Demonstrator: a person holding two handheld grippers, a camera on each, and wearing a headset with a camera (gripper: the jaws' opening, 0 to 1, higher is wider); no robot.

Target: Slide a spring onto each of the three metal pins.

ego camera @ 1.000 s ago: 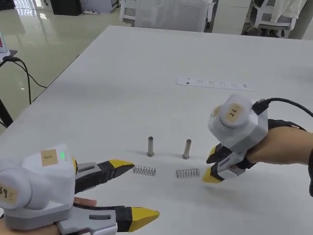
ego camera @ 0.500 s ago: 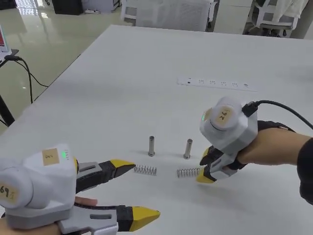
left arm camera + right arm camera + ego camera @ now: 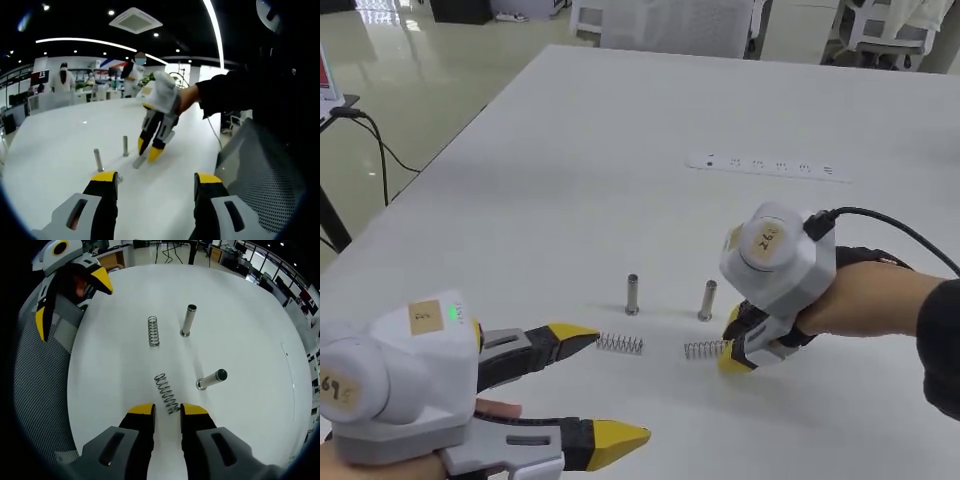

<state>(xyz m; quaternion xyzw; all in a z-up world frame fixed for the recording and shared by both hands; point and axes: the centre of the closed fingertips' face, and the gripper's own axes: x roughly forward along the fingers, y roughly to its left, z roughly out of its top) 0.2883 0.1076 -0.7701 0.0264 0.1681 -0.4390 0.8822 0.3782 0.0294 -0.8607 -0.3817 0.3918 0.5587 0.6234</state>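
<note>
Jaws of right gripper (image 3: 167,410) narrowly parted around a spring (image 3: 165,390) end beside a pin (image 3: 211,379); left gripper (image 3: 156,177) jaws spread wide.

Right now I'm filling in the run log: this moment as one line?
right gripper: open, jaws astride end of right spring | left gripper: open, holding nothing | left spring: lying on table | left pin, right pin: upright, bare

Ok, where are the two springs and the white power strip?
Left spring (image 3: 620,344), head view, middle of its coils.
Right spring (image 3: 703,349), head view, middle of its coils.
Power strip (image 3: 767,166), head view, middle of its top.
</note>
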